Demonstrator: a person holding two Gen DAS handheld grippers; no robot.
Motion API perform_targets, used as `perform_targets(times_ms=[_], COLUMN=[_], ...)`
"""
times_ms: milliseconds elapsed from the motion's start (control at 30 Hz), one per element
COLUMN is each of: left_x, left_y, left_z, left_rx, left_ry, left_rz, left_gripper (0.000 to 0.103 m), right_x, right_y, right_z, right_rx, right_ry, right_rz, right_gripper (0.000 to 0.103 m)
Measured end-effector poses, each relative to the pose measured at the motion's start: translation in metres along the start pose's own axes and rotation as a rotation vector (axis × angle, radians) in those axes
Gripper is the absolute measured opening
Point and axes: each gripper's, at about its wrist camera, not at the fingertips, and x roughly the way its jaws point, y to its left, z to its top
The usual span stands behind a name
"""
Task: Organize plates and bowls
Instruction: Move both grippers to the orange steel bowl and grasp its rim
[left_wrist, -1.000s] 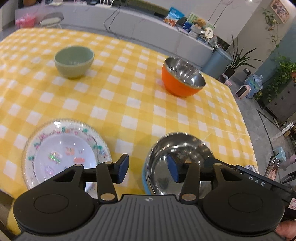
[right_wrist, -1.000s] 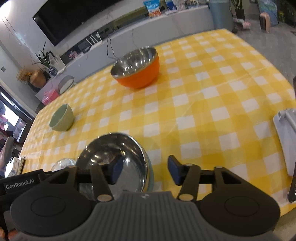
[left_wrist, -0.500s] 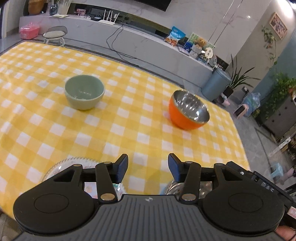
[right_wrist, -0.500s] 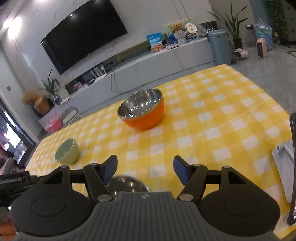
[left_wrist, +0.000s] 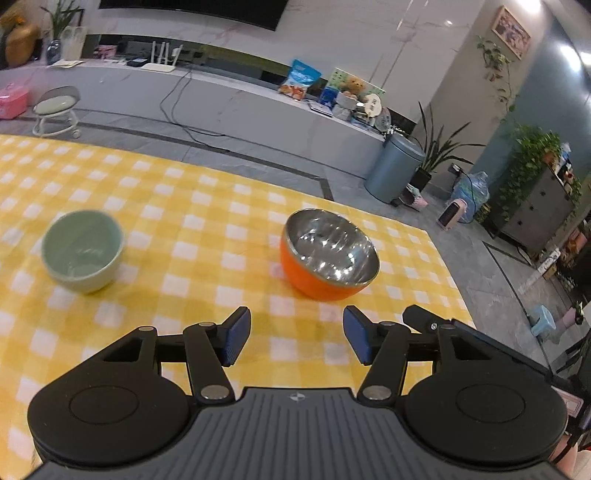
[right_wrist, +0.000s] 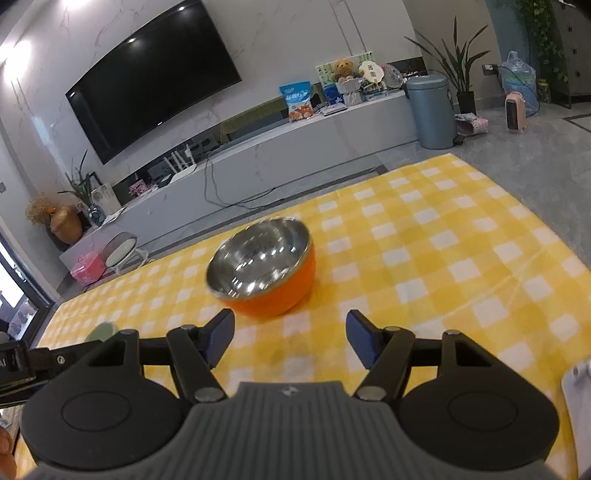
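An orange bowl (left_wrist: 328, 256) with a steel inside stands on the yellow checked tablecloth (left_wrist: 207, 206), just beyond my open, empty left gripper (left_wrist: 296, 339). A pale green bowl (left_wrist: 82, 251) stands to the far left. In the right wrist view the orange bowl (right_wrist: 264, 266) sits ahead and slightly left of my open, empty right gripper (right_wrist: 290, 341), and a sliver of the green bowl (right_wrist: 100, 331) shows at the left. The flowered plate and the steel bowl seen earlier are hidden below both views.
A white object (right_wrist: 578, 406) lies at the table's near right edge. The table's far edge (left_wrist: 258, 184) drops to a grey floor with a bin (left_wrist: 393, 168), a stool (left_wrist: 57, 110) and a long TV counter (right_wrist: 258, 155).
Both grippers have lifted and tilted up. The flowered plate and steel bowl dropped out of view below, and the orange bowl now sits closer ahead. Both jaws stay open.
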Motion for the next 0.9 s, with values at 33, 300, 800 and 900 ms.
perform_targets(times_ms=[33,300,800,900], left_x=[0.005,0.059,0.130,0.138], left_y=[-0.001,-0.001,0.004,-0.001], left_z=[0.001,0.022,0.056,0.055], left_rx=[0.002,-0.025,0.013,0.013], left_ry=[0.002,0.019,0.069,0.094], left_rz=[-0.002,0.008,0.055,0.050], left_gripper=[0.068,0.068,0.061,0.051], right_x=[0.005,0.040,0.077,0.083], right_y=[-0.002,-0.013,-0.016,-0.015], right_z=[0.002,0.022,0.032,0.032], right_rx=[0.009,0.057,0.119,0.123], right_ry=[-0.004,-0.030,-0.045,-0.017], right_rz=[0.003,-0.025,0.023,0.039], right_gripper=[0.066,0.066,0.065,0.062])
